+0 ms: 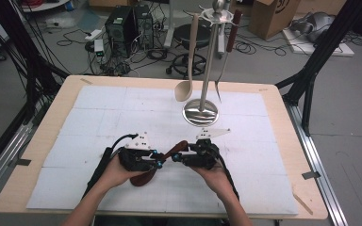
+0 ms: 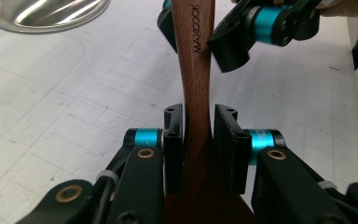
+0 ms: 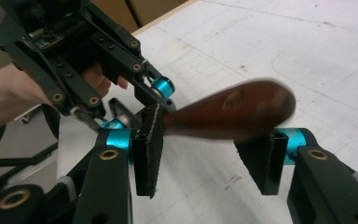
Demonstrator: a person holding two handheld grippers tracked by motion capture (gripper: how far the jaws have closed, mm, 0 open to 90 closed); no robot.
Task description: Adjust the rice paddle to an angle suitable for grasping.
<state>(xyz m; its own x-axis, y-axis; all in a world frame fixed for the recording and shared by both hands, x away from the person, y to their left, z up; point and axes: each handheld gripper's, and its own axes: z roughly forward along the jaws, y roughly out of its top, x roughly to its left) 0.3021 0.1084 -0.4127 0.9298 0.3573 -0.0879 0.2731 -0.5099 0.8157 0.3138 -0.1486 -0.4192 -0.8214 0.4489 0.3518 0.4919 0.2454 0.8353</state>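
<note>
Clamping the narrow neck of a dark wooden spatula [image 2: 196, 93], the left gripper [image 2: 198, 140] has its two black pads pressed against either side of the wood, just where the handle widens toward the blade. The right gripper [image 3: 209, 154] stands with its jaws apart around the rounded far end of the handle; that end hangs between the pads and is blurred, and whether either pad touches it cannot be told.

The spatula is reddish-brown with a smooth, polished finish and fine grain. Its handle carries the word MAXCOOK printed lengthwise in dark letters, and it flares from a slim waist to a wider, rounded tip. In the high view the spatula [image 1: 158, 165] spans the gap between the left gripper [image 1: 156, 162] and the right gripper [image 1: 176, 157], its broad blade low beside the left hand [image 1: 113, 172] and its handle rising toward the right hand [image 1: 214, 176], over the near middle of the table.

Below lies a white gridded mat [image 1: 99, 117] on a light wooden table [image 1: 56, 101]. Farther back stands a metal utensil stand [image 1: 201, 112], with a pale spoon [image 1: 185, 89] and a dark-handled fork [image 1: 224, 66] hanging from its top.
</note>
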